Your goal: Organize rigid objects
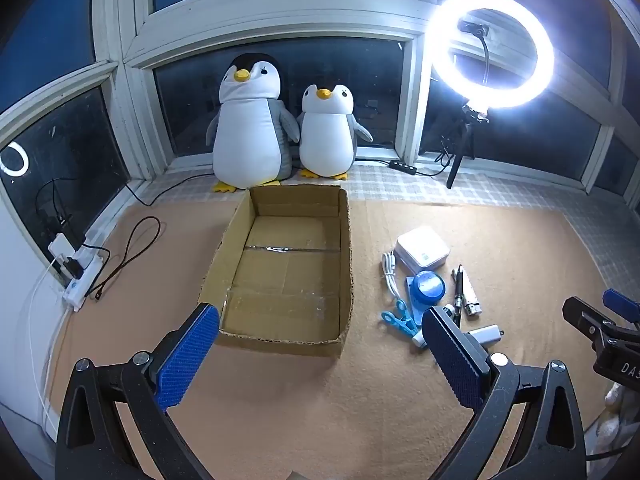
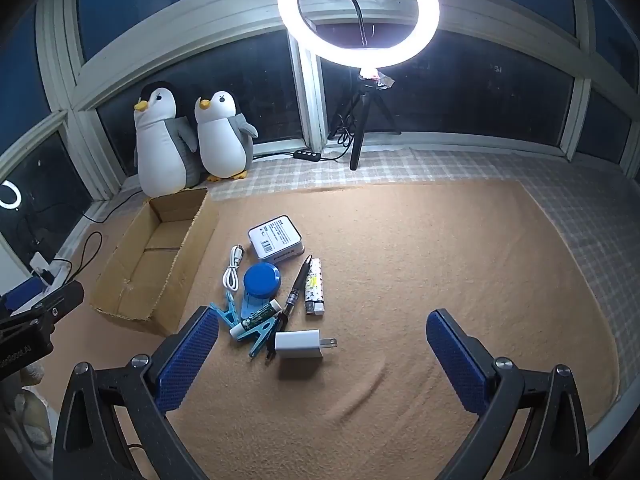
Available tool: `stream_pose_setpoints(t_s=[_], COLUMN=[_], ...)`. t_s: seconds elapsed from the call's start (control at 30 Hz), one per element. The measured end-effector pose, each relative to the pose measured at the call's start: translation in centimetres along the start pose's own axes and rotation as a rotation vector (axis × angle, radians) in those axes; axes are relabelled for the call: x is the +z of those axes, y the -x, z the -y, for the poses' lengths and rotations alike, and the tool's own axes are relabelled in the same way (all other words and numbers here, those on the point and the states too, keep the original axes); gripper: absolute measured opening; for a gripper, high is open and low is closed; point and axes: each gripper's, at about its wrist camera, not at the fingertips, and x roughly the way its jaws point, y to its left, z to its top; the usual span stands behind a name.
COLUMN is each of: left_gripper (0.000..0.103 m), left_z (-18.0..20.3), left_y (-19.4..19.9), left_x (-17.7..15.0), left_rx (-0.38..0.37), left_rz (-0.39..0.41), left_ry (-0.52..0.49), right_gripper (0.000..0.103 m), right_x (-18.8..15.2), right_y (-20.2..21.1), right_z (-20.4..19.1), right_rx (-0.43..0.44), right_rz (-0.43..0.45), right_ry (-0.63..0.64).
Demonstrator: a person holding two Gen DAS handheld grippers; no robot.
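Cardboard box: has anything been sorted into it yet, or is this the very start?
Done: nothing; the cardboard box is empty. In hand: nothing; the left gripper and right gripper are open and empty above the mat. Left: the whole pile beside the box, including the white tin, blue lid, pen, lighter, charger plug, cable and clips.
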Motion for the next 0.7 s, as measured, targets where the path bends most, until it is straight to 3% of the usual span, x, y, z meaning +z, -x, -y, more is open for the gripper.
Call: stream_pose_setpoints(t_s=[0.7], left_gripper=[0.102], left_z=[0.08], left_y=[0.83], left_x=[0.47], left_rx=[-0.022], left_rz=[0.009], left_ry=[-0.014], right_gripper=[0.103], right_x=[-0.28], right_y=[0.45], right_z=[-0.64], right_rx=[0.005], right_rz=[-0.008], right_ry=[0.0])
